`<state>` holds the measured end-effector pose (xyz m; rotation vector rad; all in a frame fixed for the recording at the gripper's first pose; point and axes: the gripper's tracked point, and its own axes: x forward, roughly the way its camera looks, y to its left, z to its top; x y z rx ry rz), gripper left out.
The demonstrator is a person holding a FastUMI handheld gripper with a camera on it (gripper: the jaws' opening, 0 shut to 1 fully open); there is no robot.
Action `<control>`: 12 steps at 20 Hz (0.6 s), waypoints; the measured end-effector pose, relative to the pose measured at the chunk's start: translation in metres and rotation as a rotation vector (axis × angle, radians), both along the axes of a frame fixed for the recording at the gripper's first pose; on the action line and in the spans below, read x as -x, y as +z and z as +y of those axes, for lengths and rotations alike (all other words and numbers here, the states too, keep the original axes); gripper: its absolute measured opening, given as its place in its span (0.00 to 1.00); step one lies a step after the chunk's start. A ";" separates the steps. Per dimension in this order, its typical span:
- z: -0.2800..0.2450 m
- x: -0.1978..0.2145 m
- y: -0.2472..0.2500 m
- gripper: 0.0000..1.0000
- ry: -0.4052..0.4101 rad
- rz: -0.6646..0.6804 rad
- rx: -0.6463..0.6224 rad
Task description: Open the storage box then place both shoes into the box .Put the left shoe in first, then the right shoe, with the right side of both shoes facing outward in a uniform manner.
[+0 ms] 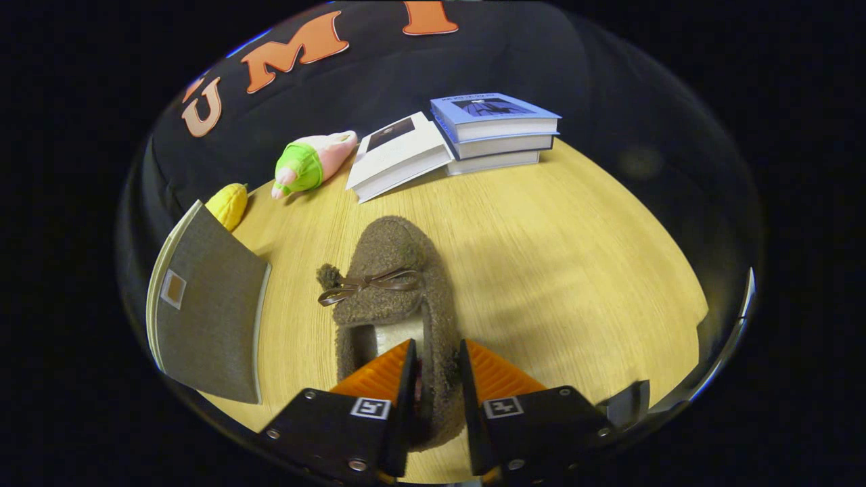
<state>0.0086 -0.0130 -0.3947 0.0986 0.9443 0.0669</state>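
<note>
Across the frame from center to right runs the pale wood table (575,270), backed by the black cloth wall. Lower left, beside the fingers, sits the grey fabric storage box (206,311) with a small tag on its face; its lid looks to be leaning open toward the camera, though I can't tell for sure. Upper center, a stack of blue-covered books (497,128) with a white book (399,159) leaning against it. Center, the brown fuzzy shoe (392,291), toe pointing away, bow across the top, heel end down between the fingers. Upper left, a pink-and-green plush toy (311,162) and, smaller, a yellow plush (229,204) just behind the box. Bottom center, the gripper (436,368) has narrowed onto the shoe's right-hand collar wall, one finger inside the opening, one outside, both seemingly pressing the fuzz. Judgement: shoe-carrying step, grip made; which shoe of the pair this is can't be told. Next move likely calls for lifting, swinging left to the box, and turning the shoe so its right side faces outward.
</note>
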 end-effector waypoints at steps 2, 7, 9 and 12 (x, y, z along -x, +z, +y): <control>-0.002 -0.001 0.001 0.05 -0.018 0.002 0.009; 0.004 -0.002 0.023 0.00 -0.093 -0.029 -0.015; 0.013 -0.005 0.041 0.00 -0.096 -0.054 -0.034; 0.027 -0.011 0.072 0.00 -0.118 -0.099 -0.067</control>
